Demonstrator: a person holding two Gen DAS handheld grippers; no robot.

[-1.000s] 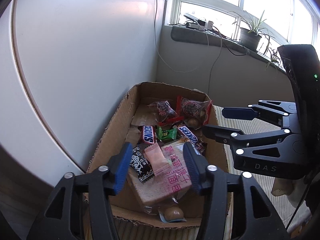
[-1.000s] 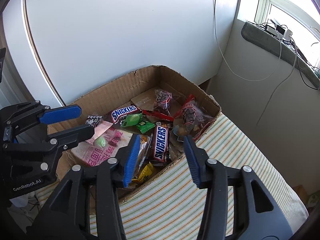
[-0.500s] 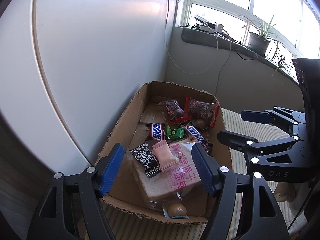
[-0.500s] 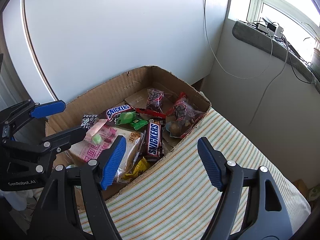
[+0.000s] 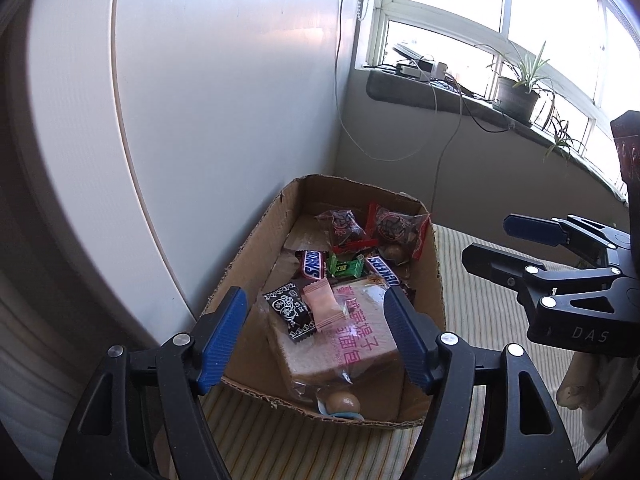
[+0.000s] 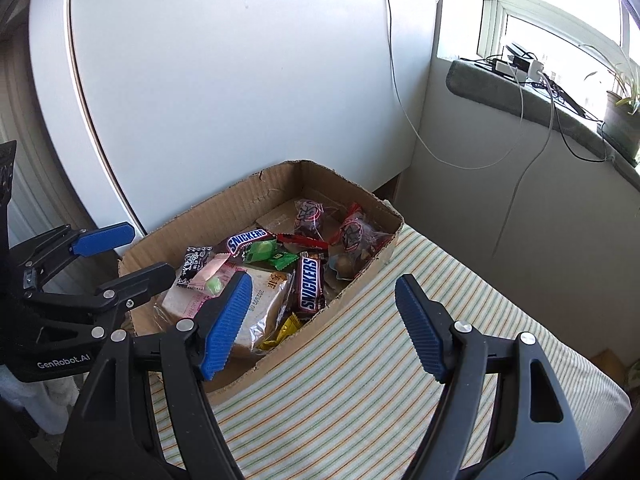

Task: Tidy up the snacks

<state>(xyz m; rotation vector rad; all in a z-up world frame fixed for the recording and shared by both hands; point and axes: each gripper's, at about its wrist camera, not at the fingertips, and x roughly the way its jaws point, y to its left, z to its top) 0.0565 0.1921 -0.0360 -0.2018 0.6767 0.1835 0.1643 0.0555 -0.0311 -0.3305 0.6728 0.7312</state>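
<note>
A cardboard box (image 5: pixel 248 256) (image 6: pixel 224 204) on a striped cloth holds several snacks: a bagged bread slice (image 5: pixel 352 340) (image 6: pixel 264 300), Snickers bars (image 5: pixel 312 264) (image 6: pixel 310 284), a pink sachet (image 5: pixel 326 306), a black sweet (image 5: pixel 290 310), green sweets (image 6: pixel 272 254) and red-edged bags (image 5: pixel 394 228) (image 6: pixel 352 232). My left gripper (image 5: pixel 318 340) is open and empty, above the box's near end. My right gripper (image 6: pixel 324 322) is open and empty, above the box's near wall and the cloth. Each gripper shows in the other's view, the right one (image 5: pixel 516 244) and the left one (image 6: pixel 120 254).
A white panel (image 6: pixel 240 72) stands right behind the box. A grey wall with hanging cables (image 6: pixel 500 160) is to the right. A window sill carries a power strip (image 5: pixel 416 68) and potted plants (image 5: pixel 518 92). The striped cloth (image 6: pixel 380 360) stretches right of the box.
Both grippers have drawn back and up from the box, and both have opened wider. The snacks in the box have not moved.
</note>
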